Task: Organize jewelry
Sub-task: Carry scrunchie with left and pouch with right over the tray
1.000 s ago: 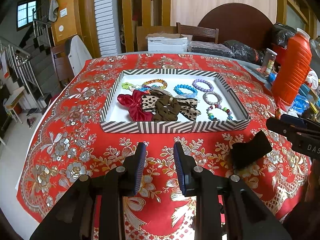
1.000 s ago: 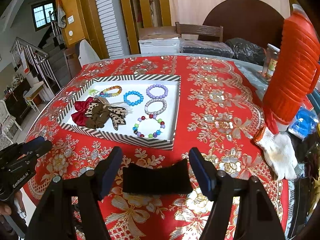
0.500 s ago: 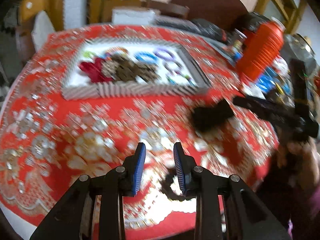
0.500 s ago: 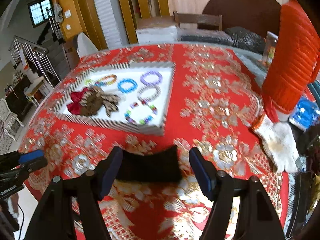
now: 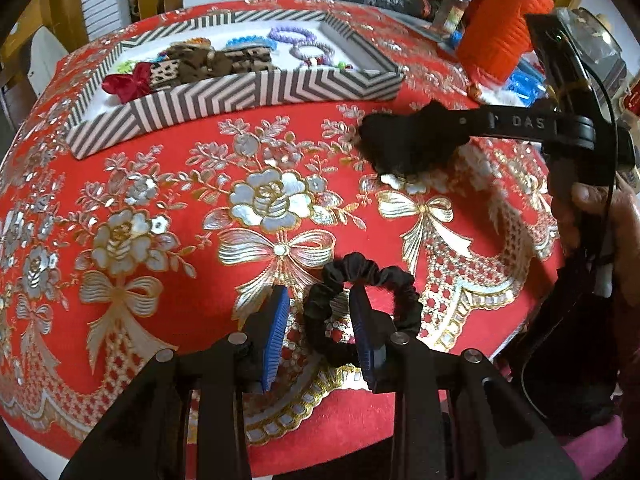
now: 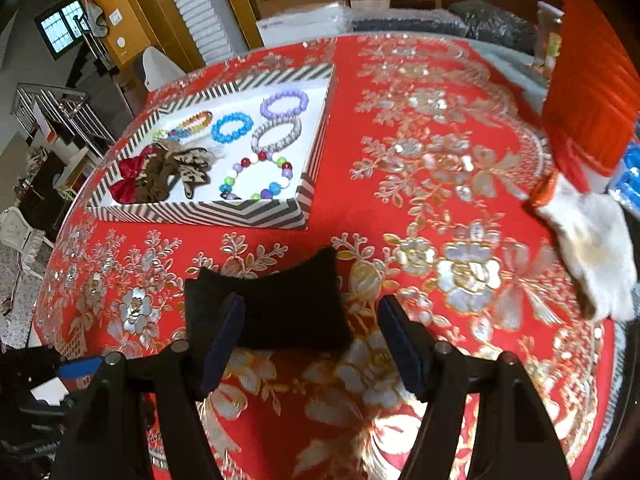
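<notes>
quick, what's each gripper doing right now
Left gripper: opening, one finger inside the black scrunchie, not gripping.
Right gripper: open around the black pad.

orange ribbed jug [image 5: 506, 20] stands near a white glove [image 6: 592, 248].

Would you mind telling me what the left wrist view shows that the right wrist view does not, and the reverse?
Only the left wrist view shows the black scrunchie on the cloth, one side of its loop between the opening jaws of the left hand-held gripper. Only the right wrist view shows the white glove and the open right hand-held gripper straddling one end of the black pad. Both show the striped tray of bracelets and bows, the pad, and the red tablecloth.
</notes>
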Demonstrator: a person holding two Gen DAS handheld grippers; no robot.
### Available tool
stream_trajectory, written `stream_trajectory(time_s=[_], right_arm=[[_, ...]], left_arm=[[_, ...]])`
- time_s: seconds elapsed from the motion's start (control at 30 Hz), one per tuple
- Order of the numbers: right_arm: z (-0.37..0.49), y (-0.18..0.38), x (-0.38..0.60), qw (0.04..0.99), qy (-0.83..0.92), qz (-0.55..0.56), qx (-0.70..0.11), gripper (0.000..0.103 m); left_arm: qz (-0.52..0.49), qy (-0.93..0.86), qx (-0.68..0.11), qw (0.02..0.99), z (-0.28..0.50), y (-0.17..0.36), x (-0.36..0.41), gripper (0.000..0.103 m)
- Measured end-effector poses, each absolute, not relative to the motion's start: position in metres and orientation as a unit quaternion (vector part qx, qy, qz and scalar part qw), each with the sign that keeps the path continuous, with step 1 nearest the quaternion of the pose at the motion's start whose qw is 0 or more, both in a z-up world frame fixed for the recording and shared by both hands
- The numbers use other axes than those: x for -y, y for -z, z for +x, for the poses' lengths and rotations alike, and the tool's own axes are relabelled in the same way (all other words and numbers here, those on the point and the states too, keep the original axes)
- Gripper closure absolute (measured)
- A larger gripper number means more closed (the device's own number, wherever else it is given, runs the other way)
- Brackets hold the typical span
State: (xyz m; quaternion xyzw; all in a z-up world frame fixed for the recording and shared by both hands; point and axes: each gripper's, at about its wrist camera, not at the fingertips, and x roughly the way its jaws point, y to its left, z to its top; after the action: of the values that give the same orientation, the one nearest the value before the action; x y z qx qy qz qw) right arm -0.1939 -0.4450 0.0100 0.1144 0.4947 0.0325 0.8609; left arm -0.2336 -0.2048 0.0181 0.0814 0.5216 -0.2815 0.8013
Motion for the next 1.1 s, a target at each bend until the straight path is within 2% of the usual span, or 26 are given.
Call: stream_trajectory(time_s=[0.03,0.07,0.13,0.17,0.2,0.4,0.73,1.1], right_arm=[[-0.193,-0.006,0.444,0.859,-0.041,0.115,-0.497,0.044],[-0.193,-0.003,0.442,0.86,-0.05,0.116,-0.494,0.067],[-0.195,-0.006,0.438,0.867,-0.045,0.101,-0.485,0.077],[-0.197,-0.009,0.435,0.872,-0.051,0.094,-0.478,0.086],[-0.199,-0.012,0.434,0.875,-0.055,0.093,-0.473,0.086],[-0.214,-0.04,0.434,0.893,-0.073,0.109,-0.431,0.087],[-0.214,-0.088,0.439,0.912,-0.093,0.133,-0.377,0.088],[-0.17,-0.103,0.433,0.916,-0.086,0.137,-0.367,0.088]], left_arm=[[0.085,0.279,-0.519,0.803,-0.234,-0.017,0.206,0.08],[0.085,0.279,-0.515,0.806,-0.235,-0.018,0.207,0.08],[0.083,0.282,-0.512,0.807,-0.234,-0.018,0.207,0.081],[0.083,0.283,-0.509,0.808,-0.233,-0.018,0.206,0.089],[0.083,0.283,-0.509,0.809,-0.233,-0.018,0.206,0.101],[0.061,0.286,-0.496,0.818,-0.227,-0.032,0.195,0.103],[0.026,0.265,-0.445,0.855,-0.191,-0.088,0.17,0.103],[0.014,0.237,-0.398,0.886,-0.114,-0.129,0.17,0.103]])
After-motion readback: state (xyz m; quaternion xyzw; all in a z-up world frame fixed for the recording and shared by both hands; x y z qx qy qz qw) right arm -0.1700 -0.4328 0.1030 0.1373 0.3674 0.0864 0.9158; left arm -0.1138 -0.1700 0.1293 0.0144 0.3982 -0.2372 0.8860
